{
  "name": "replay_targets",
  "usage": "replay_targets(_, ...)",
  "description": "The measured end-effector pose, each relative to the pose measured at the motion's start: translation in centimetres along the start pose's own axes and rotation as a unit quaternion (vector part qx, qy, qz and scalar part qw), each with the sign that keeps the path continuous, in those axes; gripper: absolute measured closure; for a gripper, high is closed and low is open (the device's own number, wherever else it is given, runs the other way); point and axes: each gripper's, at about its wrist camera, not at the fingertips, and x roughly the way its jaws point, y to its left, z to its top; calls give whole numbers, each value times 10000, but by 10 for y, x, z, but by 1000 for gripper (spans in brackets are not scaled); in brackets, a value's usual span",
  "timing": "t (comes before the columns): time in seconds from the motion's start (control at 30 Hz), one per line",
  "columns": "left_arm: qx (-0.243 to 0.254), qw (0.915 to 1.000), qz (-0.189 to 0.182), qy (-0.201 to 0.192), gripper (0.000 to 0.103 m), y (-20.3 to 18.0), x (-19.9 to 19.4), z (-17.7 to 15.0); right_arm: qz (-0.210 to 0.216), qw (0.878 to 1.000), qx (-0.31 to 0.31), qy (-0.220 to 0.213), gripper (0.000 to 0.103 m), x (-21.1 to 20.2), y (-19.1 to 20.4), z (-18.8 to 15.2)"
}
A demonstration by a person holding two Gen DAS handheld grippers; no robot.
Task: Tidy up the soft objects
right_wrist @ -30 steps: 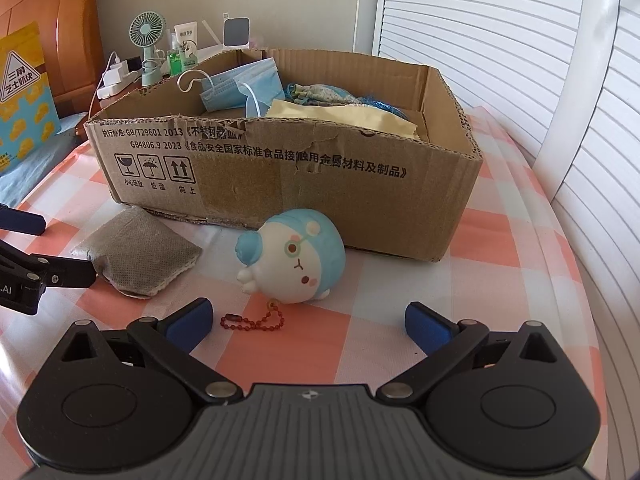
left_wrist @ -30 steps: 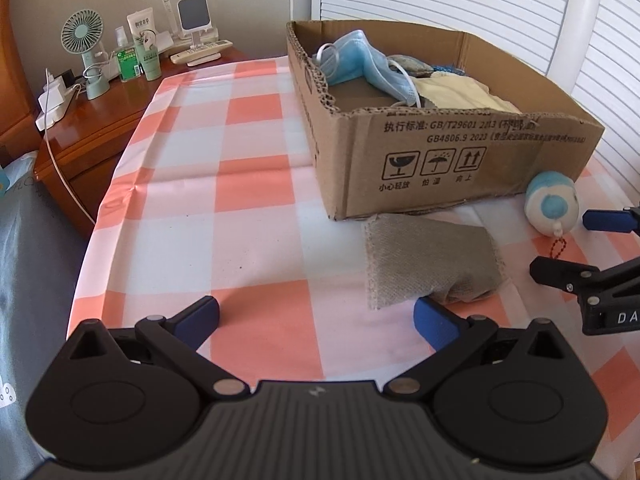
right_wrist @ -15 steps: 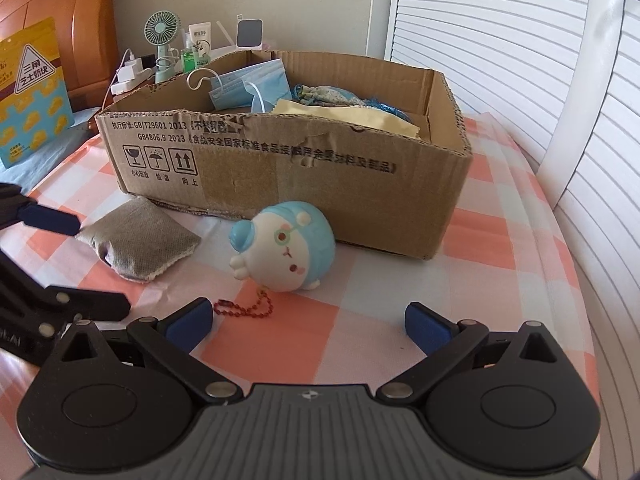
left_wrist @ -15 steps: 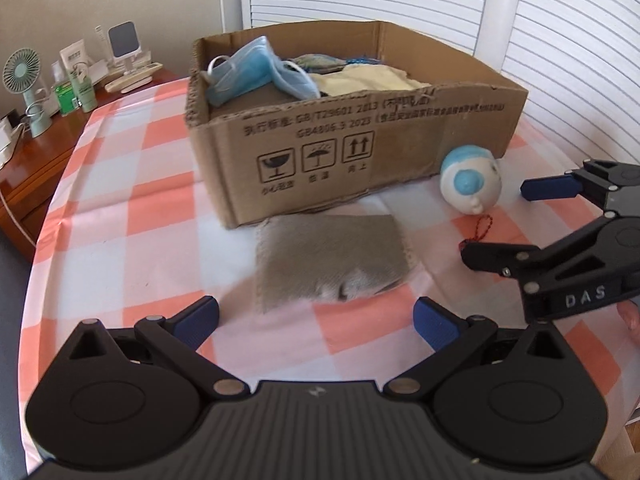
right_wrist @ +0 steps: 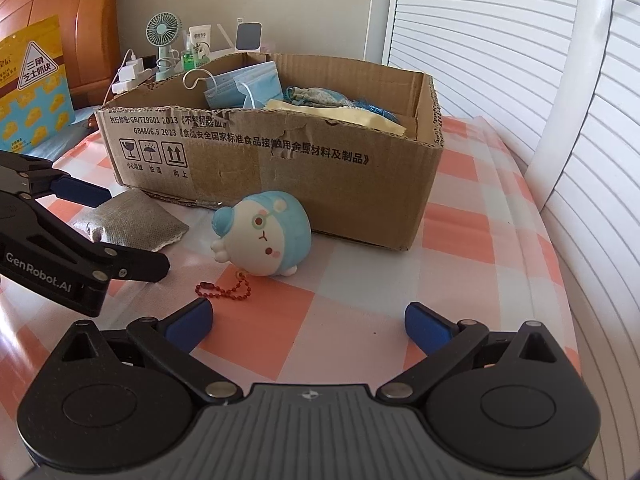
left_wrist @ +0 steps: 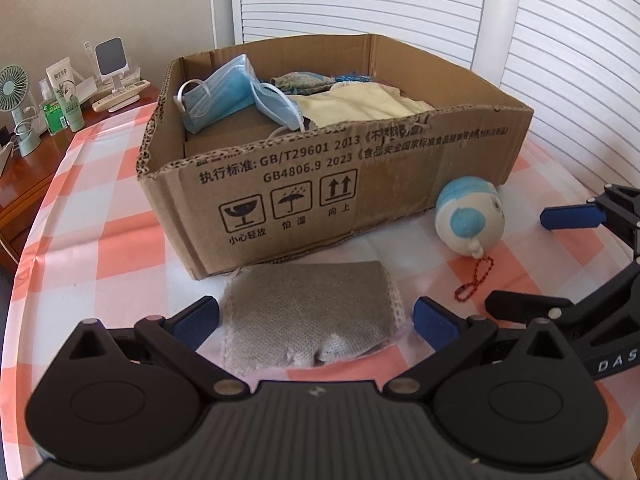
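Note:
A grey woven pouch (left_wrist: 312, 312) lies flat on the checked cloth in front of the cardboard box (left_wrist: 304, 184). My left gripper (left_wrist: 316, 324) is open, its blue pads on either side of the pouch's near end, not pressing it. A round blue and white plush toy (right_wrist: 264, 240) with a red bead chain rests beside the box's front wall. My right gripper (right_wrist: 308, 326) is open just short of the toy, nothing between its pads. In the box lie blue face masks (left_wrist: 236, 96), a yellow cloth (left_wrist: 356, 106) and other fabrics.
The box (right_wrist: 280, 160) fills the middle of the checked table (right_wrist: 472, 240). A wooden nightstand (left_wrist: 24, 176) at the back left carries a small fan, bottles and a phone stand. White slatted shutters (right_wrist: 500, 60) run close along the right. A yellow snack bag (right_wrist: 32, 88) stands at far left.
My left gripper has swung right and moved in until its open pads flank the grey pouch. My right gripper has drifted slightly; the plush toy now sits a bit farther ahead.

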Motion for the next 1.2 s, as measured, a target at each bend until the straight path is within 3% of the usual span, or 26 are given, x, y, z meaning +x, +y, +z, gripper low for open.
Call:
replay_targets(0.13, -69, 9999, 77, -1, 3, -3, 1, 2, -28, 10000, 30, 51, 0, 1, 1, 2)
replay_targets(0.23, -102, 9999, 69, 17, 15, -2, -1, 2, -29, 9999, 45, 88, 0, 2, 3, 4)
replay_targets(0.3, -56, 10000, -6, -22, 33, -2, -4, 1, 11, 10000, 36, 92, 0, 4, 5, 6)
replay_targets(0.4, 2, 9999, -104, -129, 41, -3, -9, 1, 52, 9999, 36, 89, 0, 7, 7, 8)
replay_targets(0.63, -135, 9998, -27, -145, 42, 8, -13, 1, 139, 9999, -14, 62, 1, 15, 12, 16)
replay_targets(0.8, -218, 9997, 40, -109, 42, 17, -15, -1, 144, 9999, -13, -43, 16, 23, 18, 27)
replay_targets(0.9, -231, 9997, 26, -98, 43, 19, -15, -1, 60, 10000, 44, -65, 31, 23, 20, 31)
replay_targets(0.97, -234, 9997, 15, -100, 45, 19, -15, 0, 87, 9999, 42, -69, 48, 20, 21, 32)
replay_targets(1.2, -148, 9997, -109, -156, 55, 21, -23, 0, 161, 9998, 58, -140, 49, 3, 22, 33)
